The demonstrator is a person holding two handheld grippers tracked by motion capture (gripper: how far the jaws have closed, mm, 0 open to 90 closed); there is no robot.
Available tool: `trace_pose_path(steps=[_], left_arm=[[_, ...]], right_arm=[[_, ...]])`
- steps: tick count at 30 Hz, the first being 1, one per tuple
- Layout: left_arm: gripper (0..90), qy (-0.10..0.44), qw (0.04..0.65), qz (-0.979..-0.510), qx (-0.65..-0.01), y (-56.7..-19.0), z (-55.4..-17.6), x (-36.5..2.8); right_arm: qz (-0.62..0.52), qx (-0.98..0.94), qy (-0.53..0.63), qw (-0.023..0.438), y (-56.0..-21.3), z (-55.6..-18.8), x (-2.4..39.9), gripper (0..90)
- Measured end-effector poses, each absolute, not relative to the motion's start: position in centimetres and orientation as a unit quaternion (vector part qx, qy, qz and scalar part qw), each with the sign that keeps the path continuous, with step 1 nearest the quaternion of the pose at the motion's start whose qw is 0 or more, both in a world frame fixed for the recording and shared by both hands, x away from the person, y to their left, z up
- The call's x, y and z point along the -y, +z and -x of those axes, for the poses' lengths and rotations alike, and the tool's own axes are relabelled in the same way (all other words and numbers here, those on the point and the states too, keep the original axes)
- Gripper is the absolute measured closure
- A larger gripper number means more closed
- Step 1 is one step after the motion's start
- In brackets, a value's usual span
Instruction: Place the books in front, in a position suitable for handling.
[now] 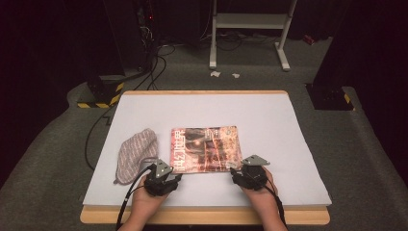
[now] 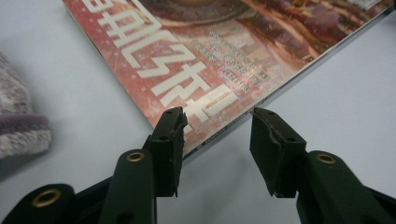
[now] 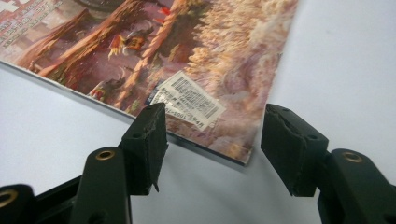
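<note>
A magazine (image 1: 207,147) with a reddish cover lies flat on the white-covered table (image 1: 269,110), just ahead of both hands. My left gripper (image 1: 176,176) is at its near left corner. In the left gripper view the magazine (image 2: 224,51) has that corner between the jaws of the left gripper (image 2: 218,119), which stand apart, one jaw over the cover's edge. My right gripper (image 1: 236,170) is at the near right corner. The right gripper (image 3: 215,114) has its jaws spread on either side of the barcode corner of the magazine (image 3: 205,56), with no visible squeeze on it.
A striped grey-pink knitted cloth (image 1: 137,153) lies left of the magazine, close to the left hand; its edge (image 2: 18,126) is also in the left gripper view. The table's wooden front edge (image 1: 207,215) runs under the forearms. A white stand (image 1: 250,21) and cables are on the floor beyond.
</note>
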State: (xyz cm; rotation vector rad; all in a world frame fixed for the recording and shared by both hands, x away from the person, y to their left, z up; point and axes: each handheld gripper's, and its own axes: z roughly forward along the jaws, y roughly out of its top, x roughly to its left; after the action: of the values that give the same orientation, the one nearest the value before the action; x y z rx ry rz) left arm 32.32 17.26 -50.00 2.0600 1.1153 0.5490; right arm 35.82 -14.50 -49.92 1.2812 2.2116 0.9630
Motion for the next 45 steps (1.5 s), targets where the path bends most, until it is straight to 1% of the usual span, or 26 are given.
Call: trace_pose_path(steps=[2, 6, 12, 16, 20, 23, 26, 27, 30, 32, 36, 38, 42, 45], left_arm=[[55.0, 0.215, 0.358, -0.797, -0.436, -50.0, -32.5, -17.2], [55.8, 0.225, 0.36, -0.79, -0.441, -50.2, -33.3, -17.3], [54.3, 0.222, 0.369, -0.778, -0.458, -50.3, -35.1, -18.1], [56.5, 0.237, 0.366, -0.766, -0.473, -50.4, -36.1, -18.1], [58.7, 0.248, 0.362, -0.764, -0.473, -50.4, -36.8, -17.8], [56.5, 0.255, 0.362, -0.757, -0.481, -50.4, -37.4, -17.7], [53.9, 0.249, 0.363, -0.759, -0.481, -50.2, -36.8, -17.8], [53.4, 0.238, 0.376, -0.757, -0.478, -49.9, -35.7, -18.1], [54.5, 0.227, 0.371, -0.768, -0.47, -50.1, -34.2, -17.9], [56.5, 0.222, 0.357, -0.778, -0.468, -50.4, -33.9, -17.5], [57.4, 0.219, 0.354, -0.78, -0.468, -50.6, -34.0, -16.9], [57.0, 0.219, 0.356, -0.778, -0.469, -50.6, -34.1, -16.8], [56.7, 0.218, 0.357, -0.775, -0.474, -50.7, -34.4, -16.6], [56.9, 0.216, 0.357, -0.774, -0.475, -50.7, -34.6, -16.5]], right_arm=[[-0.459, -0.795, 0.34, 0.202, -50.1, -35.9, 14.2, 39.6], [-0.458, -0.796, 0.334, 0.212, -50.2, -35.8, 14.0, 41.0], [-0.45, -0.8, 0.335, 0.214, -50.3, -34.5, 13.7, 42.6], [-0.444, -0.805, 0.332, 0.213, -50.3, -33.6, 13.0, 43.8], [-0.435, -0.81, 0.335, 0.209, -50.3, -32.8, 12.5, 45.7], [-0.42, -0.817, 0.338, 0.205, -50.2, -31.9, 12.1, 47.6], [-0.417, -0.813, 0.346, 0.212, -49.9, -31.9, 12.1, 46.5], [-0.417, -0.806, 0.355, 0.226, -49.5, -32.3, 12.5, 44.6], [-0.422, -0.796, 0.363, 0.237, -48.9, -34.1, 13.0, 43.6], [-0.427, -0.793, 0.36, 0.243, -48.8, -36.3, 13.3, 44.3], [-0.444, -0.79, 0.339, 0.252, -48.8, -41.5, 13.4, 43.7], [-0.451, -0.785, 0.342, 0.253, -48.4, -44.0, 13.4, 43.4], [-0.449, -0.786, 0.348, 0.245, -47.9, -47.5, 12.7, 43.3], [-0.451, -0.792, 0.342, 0.226, -48.2, -49.6, 12.2, 42.2]])
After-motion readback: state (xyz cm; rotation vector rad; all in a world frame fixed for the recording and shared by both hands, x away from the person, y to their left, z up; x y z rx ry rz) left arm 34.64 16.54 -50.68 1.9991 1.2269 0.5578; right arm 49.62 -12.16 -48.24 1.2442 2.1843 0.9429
